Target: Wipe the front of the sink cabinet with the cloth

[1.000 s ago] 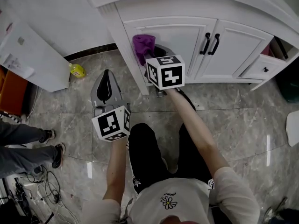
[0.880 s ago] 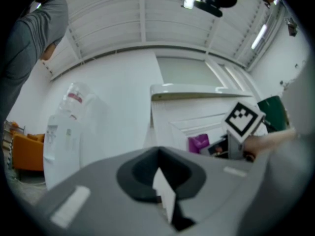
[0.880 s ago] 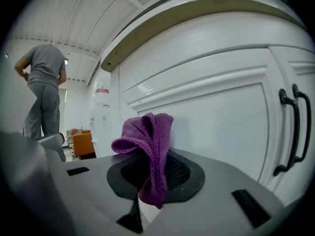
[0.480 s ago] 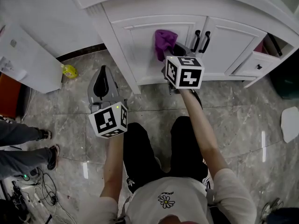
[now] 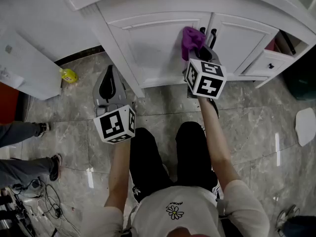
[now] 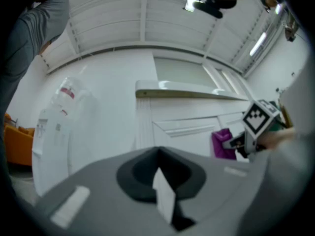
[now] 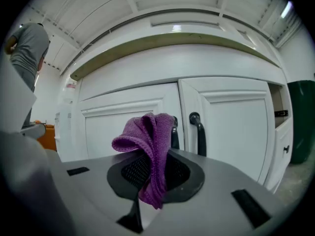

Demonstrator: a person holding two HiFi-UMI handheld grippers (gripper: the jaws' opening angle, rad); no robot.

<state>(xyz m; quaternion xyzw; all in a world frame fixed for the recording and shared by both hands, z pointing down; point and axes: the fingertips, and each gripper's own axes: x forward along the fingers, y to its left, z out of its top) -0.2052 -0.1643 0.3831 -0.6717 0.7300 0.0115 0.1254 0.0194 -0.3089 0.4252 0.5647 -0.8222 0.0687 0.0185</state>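
A purple cloth [image 5: 191, 39] [image 7: 150, 146] [image 6: 223, 143] is pinched in my right gripper [image 5: 201, 51] [image 7: 152, 181], which is shut on it. The cloth is pressed against the white sink cabinet [image 5: 148, 43] at the right edge of its left door [image 7: 123, 127], next to the black door handles [image 7: 197, 132] [image 5: 214, 34]. My left gripper [image 5: 109, 85] [image 6: 160, 191] hangs low over the floor, left of the cabinet's corner, shut with nothing in it.
A small open drawer [image 5: 266, 63] juts from the cabinet's right side. A yellow bottle [image 5: 68, 75] lies on the marble floor by a white appliance [image 5: 24, 68]. Another person's legs [image 5: 22, 147] stand at the left, cables [image 5: 34, 201] near them.
My right gripper has carried the cloth rightward across the left cabinet door, from its left edge to beside the handles. The left gripper has stayed about where it was.
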